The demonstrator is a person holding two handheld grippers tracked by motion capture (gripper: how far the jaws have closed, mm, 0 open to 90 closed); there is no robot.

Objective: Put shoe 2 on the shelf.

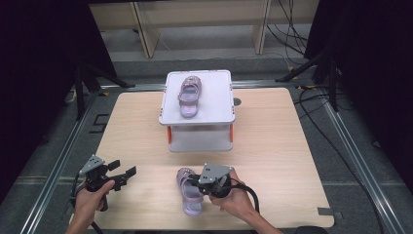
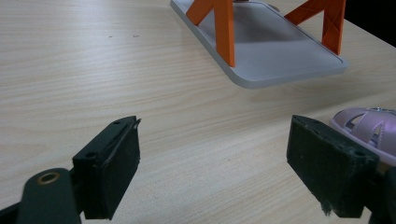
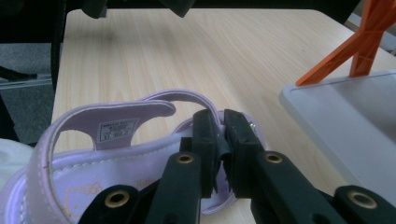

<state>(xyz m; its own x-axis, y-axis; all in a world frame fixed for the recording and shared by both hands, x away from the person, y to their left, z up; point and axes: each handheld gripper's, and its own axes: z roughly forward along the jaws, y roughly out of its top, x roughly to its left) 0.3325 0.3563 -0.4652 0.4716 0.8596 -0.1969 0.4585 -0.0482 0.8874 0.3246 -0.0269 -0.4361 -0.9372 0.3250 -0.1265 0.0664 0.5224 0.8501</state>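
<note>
- A pale wooden table (image 1: 272, 141) fills the middle of the high view, with a person's two forearms coming in from the bottom edge.
- A small lilac sandal (image 1: 189, 191) lies flat on the near part of the table, its length running away from the person.
- The right gripper (image 1: 196, 181) sits at the far end of this sandal, held in the person's right hand (image 1: 234, 197).
- In the right gripper view, its two black jaws are pressed almost together, pinching a thin piece of the sandal (image 3: 116, 154) near the front strap. The sandal's sole rests on the table there.
- The same view shows the sandal's heel strap arching up on the left, with a small label on its inner face.
- The left gripper (image 1: 124, 173) is held in the person's left hand (image 1: 93, 196) near the table's left front corner, well apart from the near sandal.
- In the left gripper view, its jaws stand wide apart with bare wood between them, gripping nothing. The toe of the near sandal (image 2: 369, 128) peeks in just beyond the jaw on that view's right side.
- A white two-level stand (image 1: 214, 114) with orange legs sits at the far middle of the table.
- A second lilac sandal (image 1: 189, 96) lies on the stand's top shelf, well apart from both grippers.
- Grey floor, metal rails and black cables surround the table.
</note>
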